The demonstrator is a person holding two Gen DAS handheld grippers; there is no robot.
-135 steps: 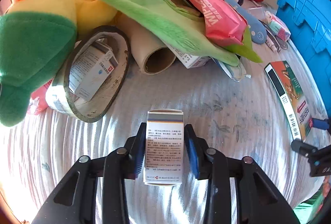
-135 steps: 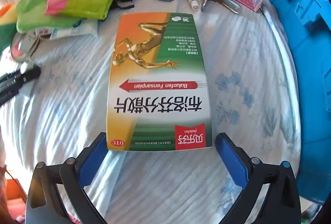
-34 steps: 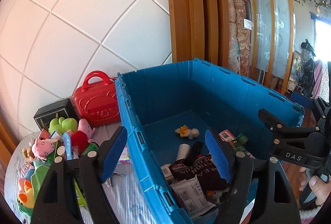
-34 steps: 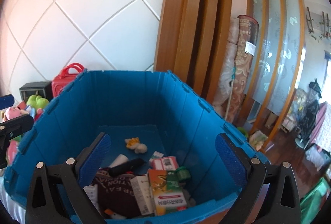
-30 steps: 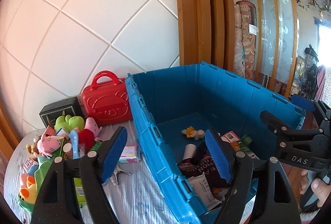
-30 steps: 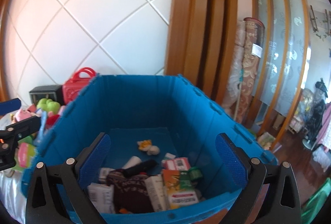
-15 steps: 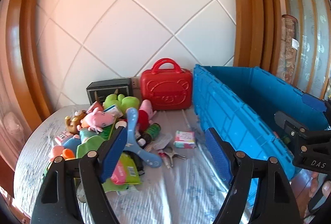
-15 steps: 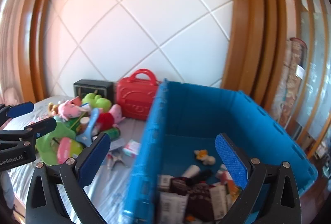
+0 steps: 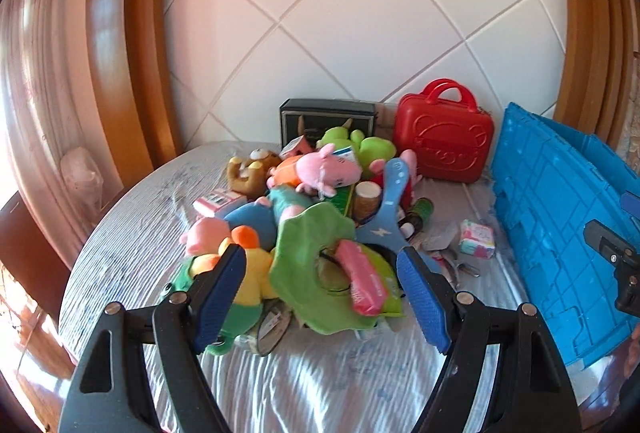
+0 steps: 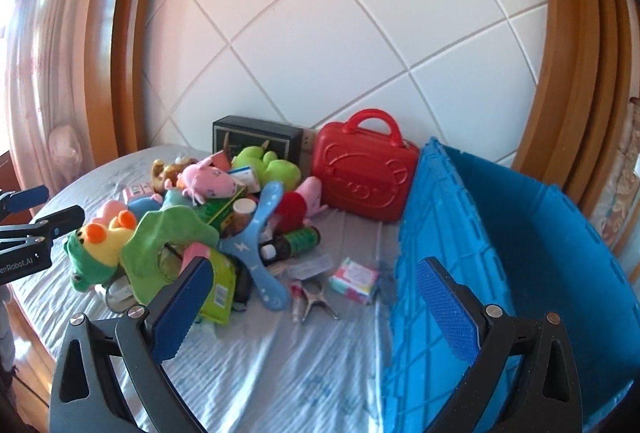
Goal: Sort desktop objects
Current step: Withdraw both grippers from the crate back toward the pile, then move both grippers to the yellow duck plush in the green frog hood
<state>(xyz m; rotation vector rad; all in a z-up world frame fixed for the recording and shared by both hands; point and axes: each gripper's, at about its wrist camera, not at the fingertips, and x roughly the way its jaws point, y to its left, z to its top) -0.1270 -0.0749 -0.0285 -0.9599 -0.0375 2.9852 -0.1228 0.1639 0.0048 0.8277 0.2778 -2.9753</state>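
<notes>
Left tongs (image 9: 322,293) with both blue pads spread wide and nothing between them, held above the near edge of the desk (image 9: 132,233) and aimed at the heap of objects. Right tongs (image 10: 316,307) likewise wide apart and empty, straddling the boundary between the cloth-covered desk and the blue crate (image 10: 500,245). Directly beyond the left tongs lies the heap: a green plush piece (image 9: 308,257) with a pink packet (image 9: 362,283) on it, a yellow-and-green plush duck (image 9: 240,285) to its left, and a blue slingshot-shaped toy (image 9: 384,209) leaning across the pile. Higher in the heap, a pink plush pig (image 9: 326,169) rests beside a brown plush bear (image 9: 248,173) and a lime-green plush (image 9: 356,143). Between the heap and the crate, on bare cloth, lie a small pastel packet (image 10: 354,279), metal nail clippers (image 10: 316,299) and a dark bottle (image 10: 292,241) on its side. At the back, against the tiled wall (image 10: 320,33), stand a black box (image 10: 256,137) and a red toy suitcase (image 10: 362,177), the latter touching the crate's corner.
</notes>
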